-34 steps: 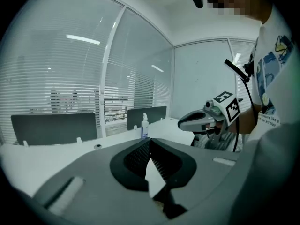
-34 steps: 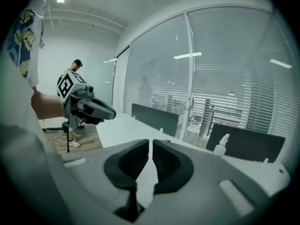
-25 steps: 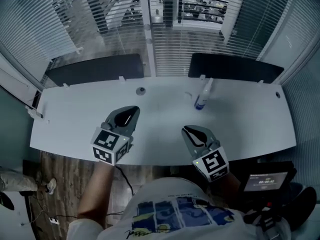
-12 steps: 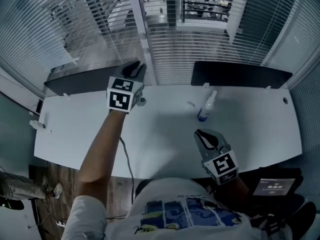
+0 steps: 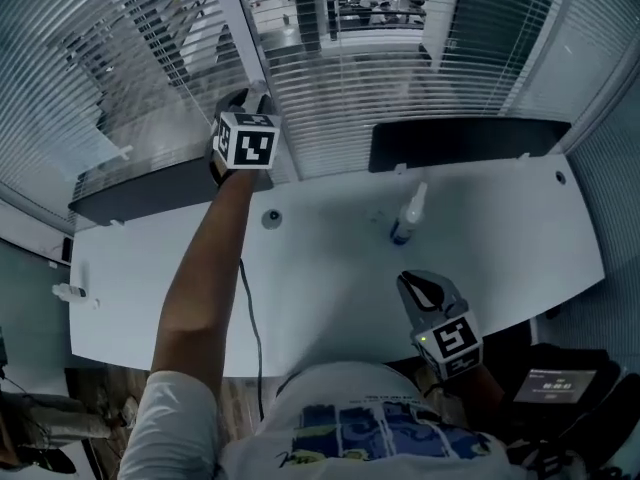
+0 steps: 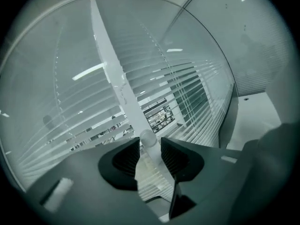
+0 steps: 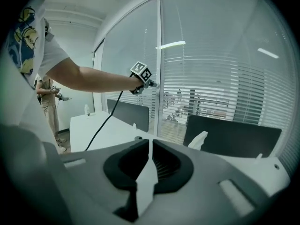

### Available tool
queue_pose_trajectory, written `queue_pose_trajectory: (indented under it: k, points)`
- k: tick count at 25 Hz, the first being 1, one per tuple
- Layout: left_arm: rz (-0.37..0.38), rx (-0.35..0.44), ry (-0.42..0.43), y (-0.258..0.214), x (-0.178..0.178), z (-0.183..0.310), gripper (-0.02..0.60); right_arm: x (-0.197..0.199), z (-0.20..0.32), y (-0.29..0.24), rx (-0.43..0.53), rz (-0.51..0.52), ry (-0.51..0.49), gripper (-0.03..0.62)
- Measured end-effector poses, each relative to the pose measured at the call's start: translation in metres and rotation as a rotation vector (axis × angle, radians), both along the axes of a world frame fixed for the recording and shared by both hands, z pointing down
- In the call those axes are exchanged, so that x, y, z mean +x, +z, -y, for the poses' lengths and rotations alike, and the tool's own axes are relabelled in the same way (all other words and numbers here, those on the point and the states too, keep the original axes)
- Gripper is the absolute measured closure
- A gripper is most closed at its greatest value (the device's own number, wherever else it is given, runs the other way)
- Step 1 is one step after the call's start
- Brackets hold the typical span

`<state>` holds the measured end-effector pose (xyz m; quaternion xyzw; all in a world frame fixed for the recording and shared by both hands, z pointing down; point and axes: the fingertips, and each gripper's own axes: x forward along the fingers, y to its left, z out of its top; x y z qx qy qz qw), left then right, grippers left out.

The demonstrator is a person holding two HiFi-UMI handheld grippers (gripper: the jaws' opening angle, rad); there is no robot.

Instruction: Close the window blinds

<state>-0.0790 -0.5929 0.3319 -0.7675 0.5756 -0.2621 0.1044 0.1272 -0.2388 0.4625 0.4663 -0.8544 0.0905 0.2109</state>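
The window blinds [image 5: 400, 78] hang behind the desk, their horizontal slats tilted apart so the room beyond shows through. My left gripper [image 5: 245, 98] is stretched out at the white window post [image 5: 235, 28]. In the left gripper view its jaws [image 6: 150, 156] stand open and have just been opening. The blind's clear wand [image 6: 149, 142] sits in the gap between them, with its rounded end showing. My right gripper [image 5: 425, 290] hovers low over the desk's front edge; its jaws [image 7: 150, 149] are shut on nothing.
A spray bottle [image 5: 405, 218] stands on the white desk [image 5: 330, 268], and a round cable grommet [image 5: 271, 218] lies left of it. Dark divider panels [image 5: 470, 143] [image 5: 140, 183] line the desk's far edge. A person [image 7: 47, 97] stands at the far left.
My left arm has reached from over the desk's front up and out to the window post. The right gripper has drawn back a little toward my body.
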Motion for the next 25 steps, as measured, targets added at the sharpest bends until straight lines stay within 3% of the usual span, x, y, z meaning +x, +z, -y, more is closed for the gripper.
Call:
queue_pose_trajectory:
  k: [9,13,15,18,25]
  points:
    - [0.226,0.102,-0.014,0.001,0.012,0.026,0.428,0.009,0.002,0.008,-0.024,-0.006,0.064,0.579]
    - [0.263,0.107,-0.016,0.005,0.013,0.032,0.439,0.009,0.002,0.009,-0.041,-0.009,0.083,0.579]
    - [0.233,0.101,-0.022,0.007,0.013,0.033,0.443,0.008,0.003,0.012,-0.042,-0.009,0.087,0.579]
    - [0.053,0.058,-0.036,0.004,0.008,0.031,0.446,0.006,0.003,0.013,-0.043,-0.010,0.087,0.579]
    - [-0.728,-0.126,-0.090,0.008,-0.001,0.034,0.448,0.006,0.003,0.017,-0.053,-0.015,0.089,0.579]
